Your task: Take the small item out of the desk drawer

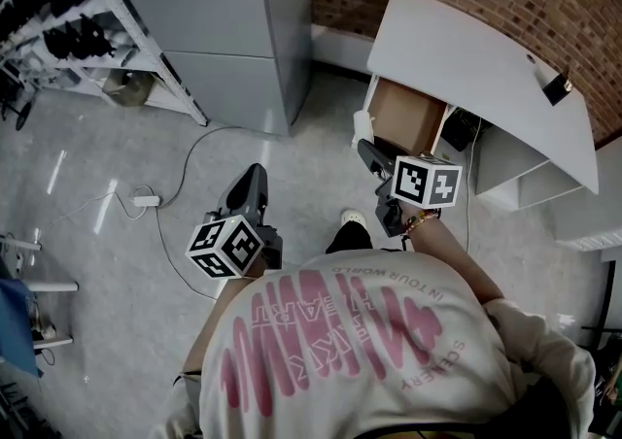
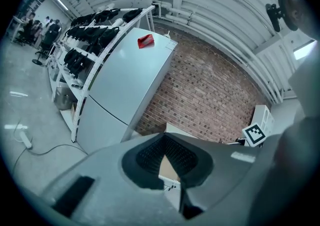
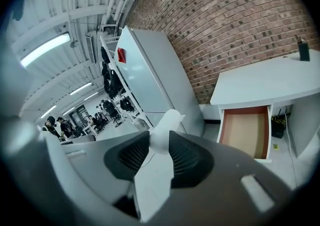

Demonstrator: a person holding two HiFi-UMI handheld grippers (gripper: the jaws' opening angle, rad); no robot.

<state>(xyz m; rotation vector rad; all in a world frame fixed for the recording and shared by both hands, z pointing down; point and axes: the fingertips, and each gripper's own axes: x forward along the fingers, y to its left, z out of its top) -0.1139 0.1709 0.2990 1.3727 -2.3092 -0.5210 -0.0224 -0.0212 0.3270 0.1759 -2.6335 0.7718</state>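
Item [image 3: 170,120] clear of the drawer, clamped in the right gripper [image 3: 159,145]

Its pads press on the white item, which pokes up past their tips, probably gripped low so it cannot slip. The open, bare drawer [image 3: 245,132] under the desk [image 3: 270,82] lies far right. The left gripper [image 2: 167,142], tips together on nothing, hangs near left, seemingly out of the way.

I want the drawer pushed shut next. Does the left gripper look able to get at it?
Probably yes. The left gripper holds nothing, and only bare floor lies between it and the open drawer. The right gripper, shut on the white item, is close by and may crowd it.
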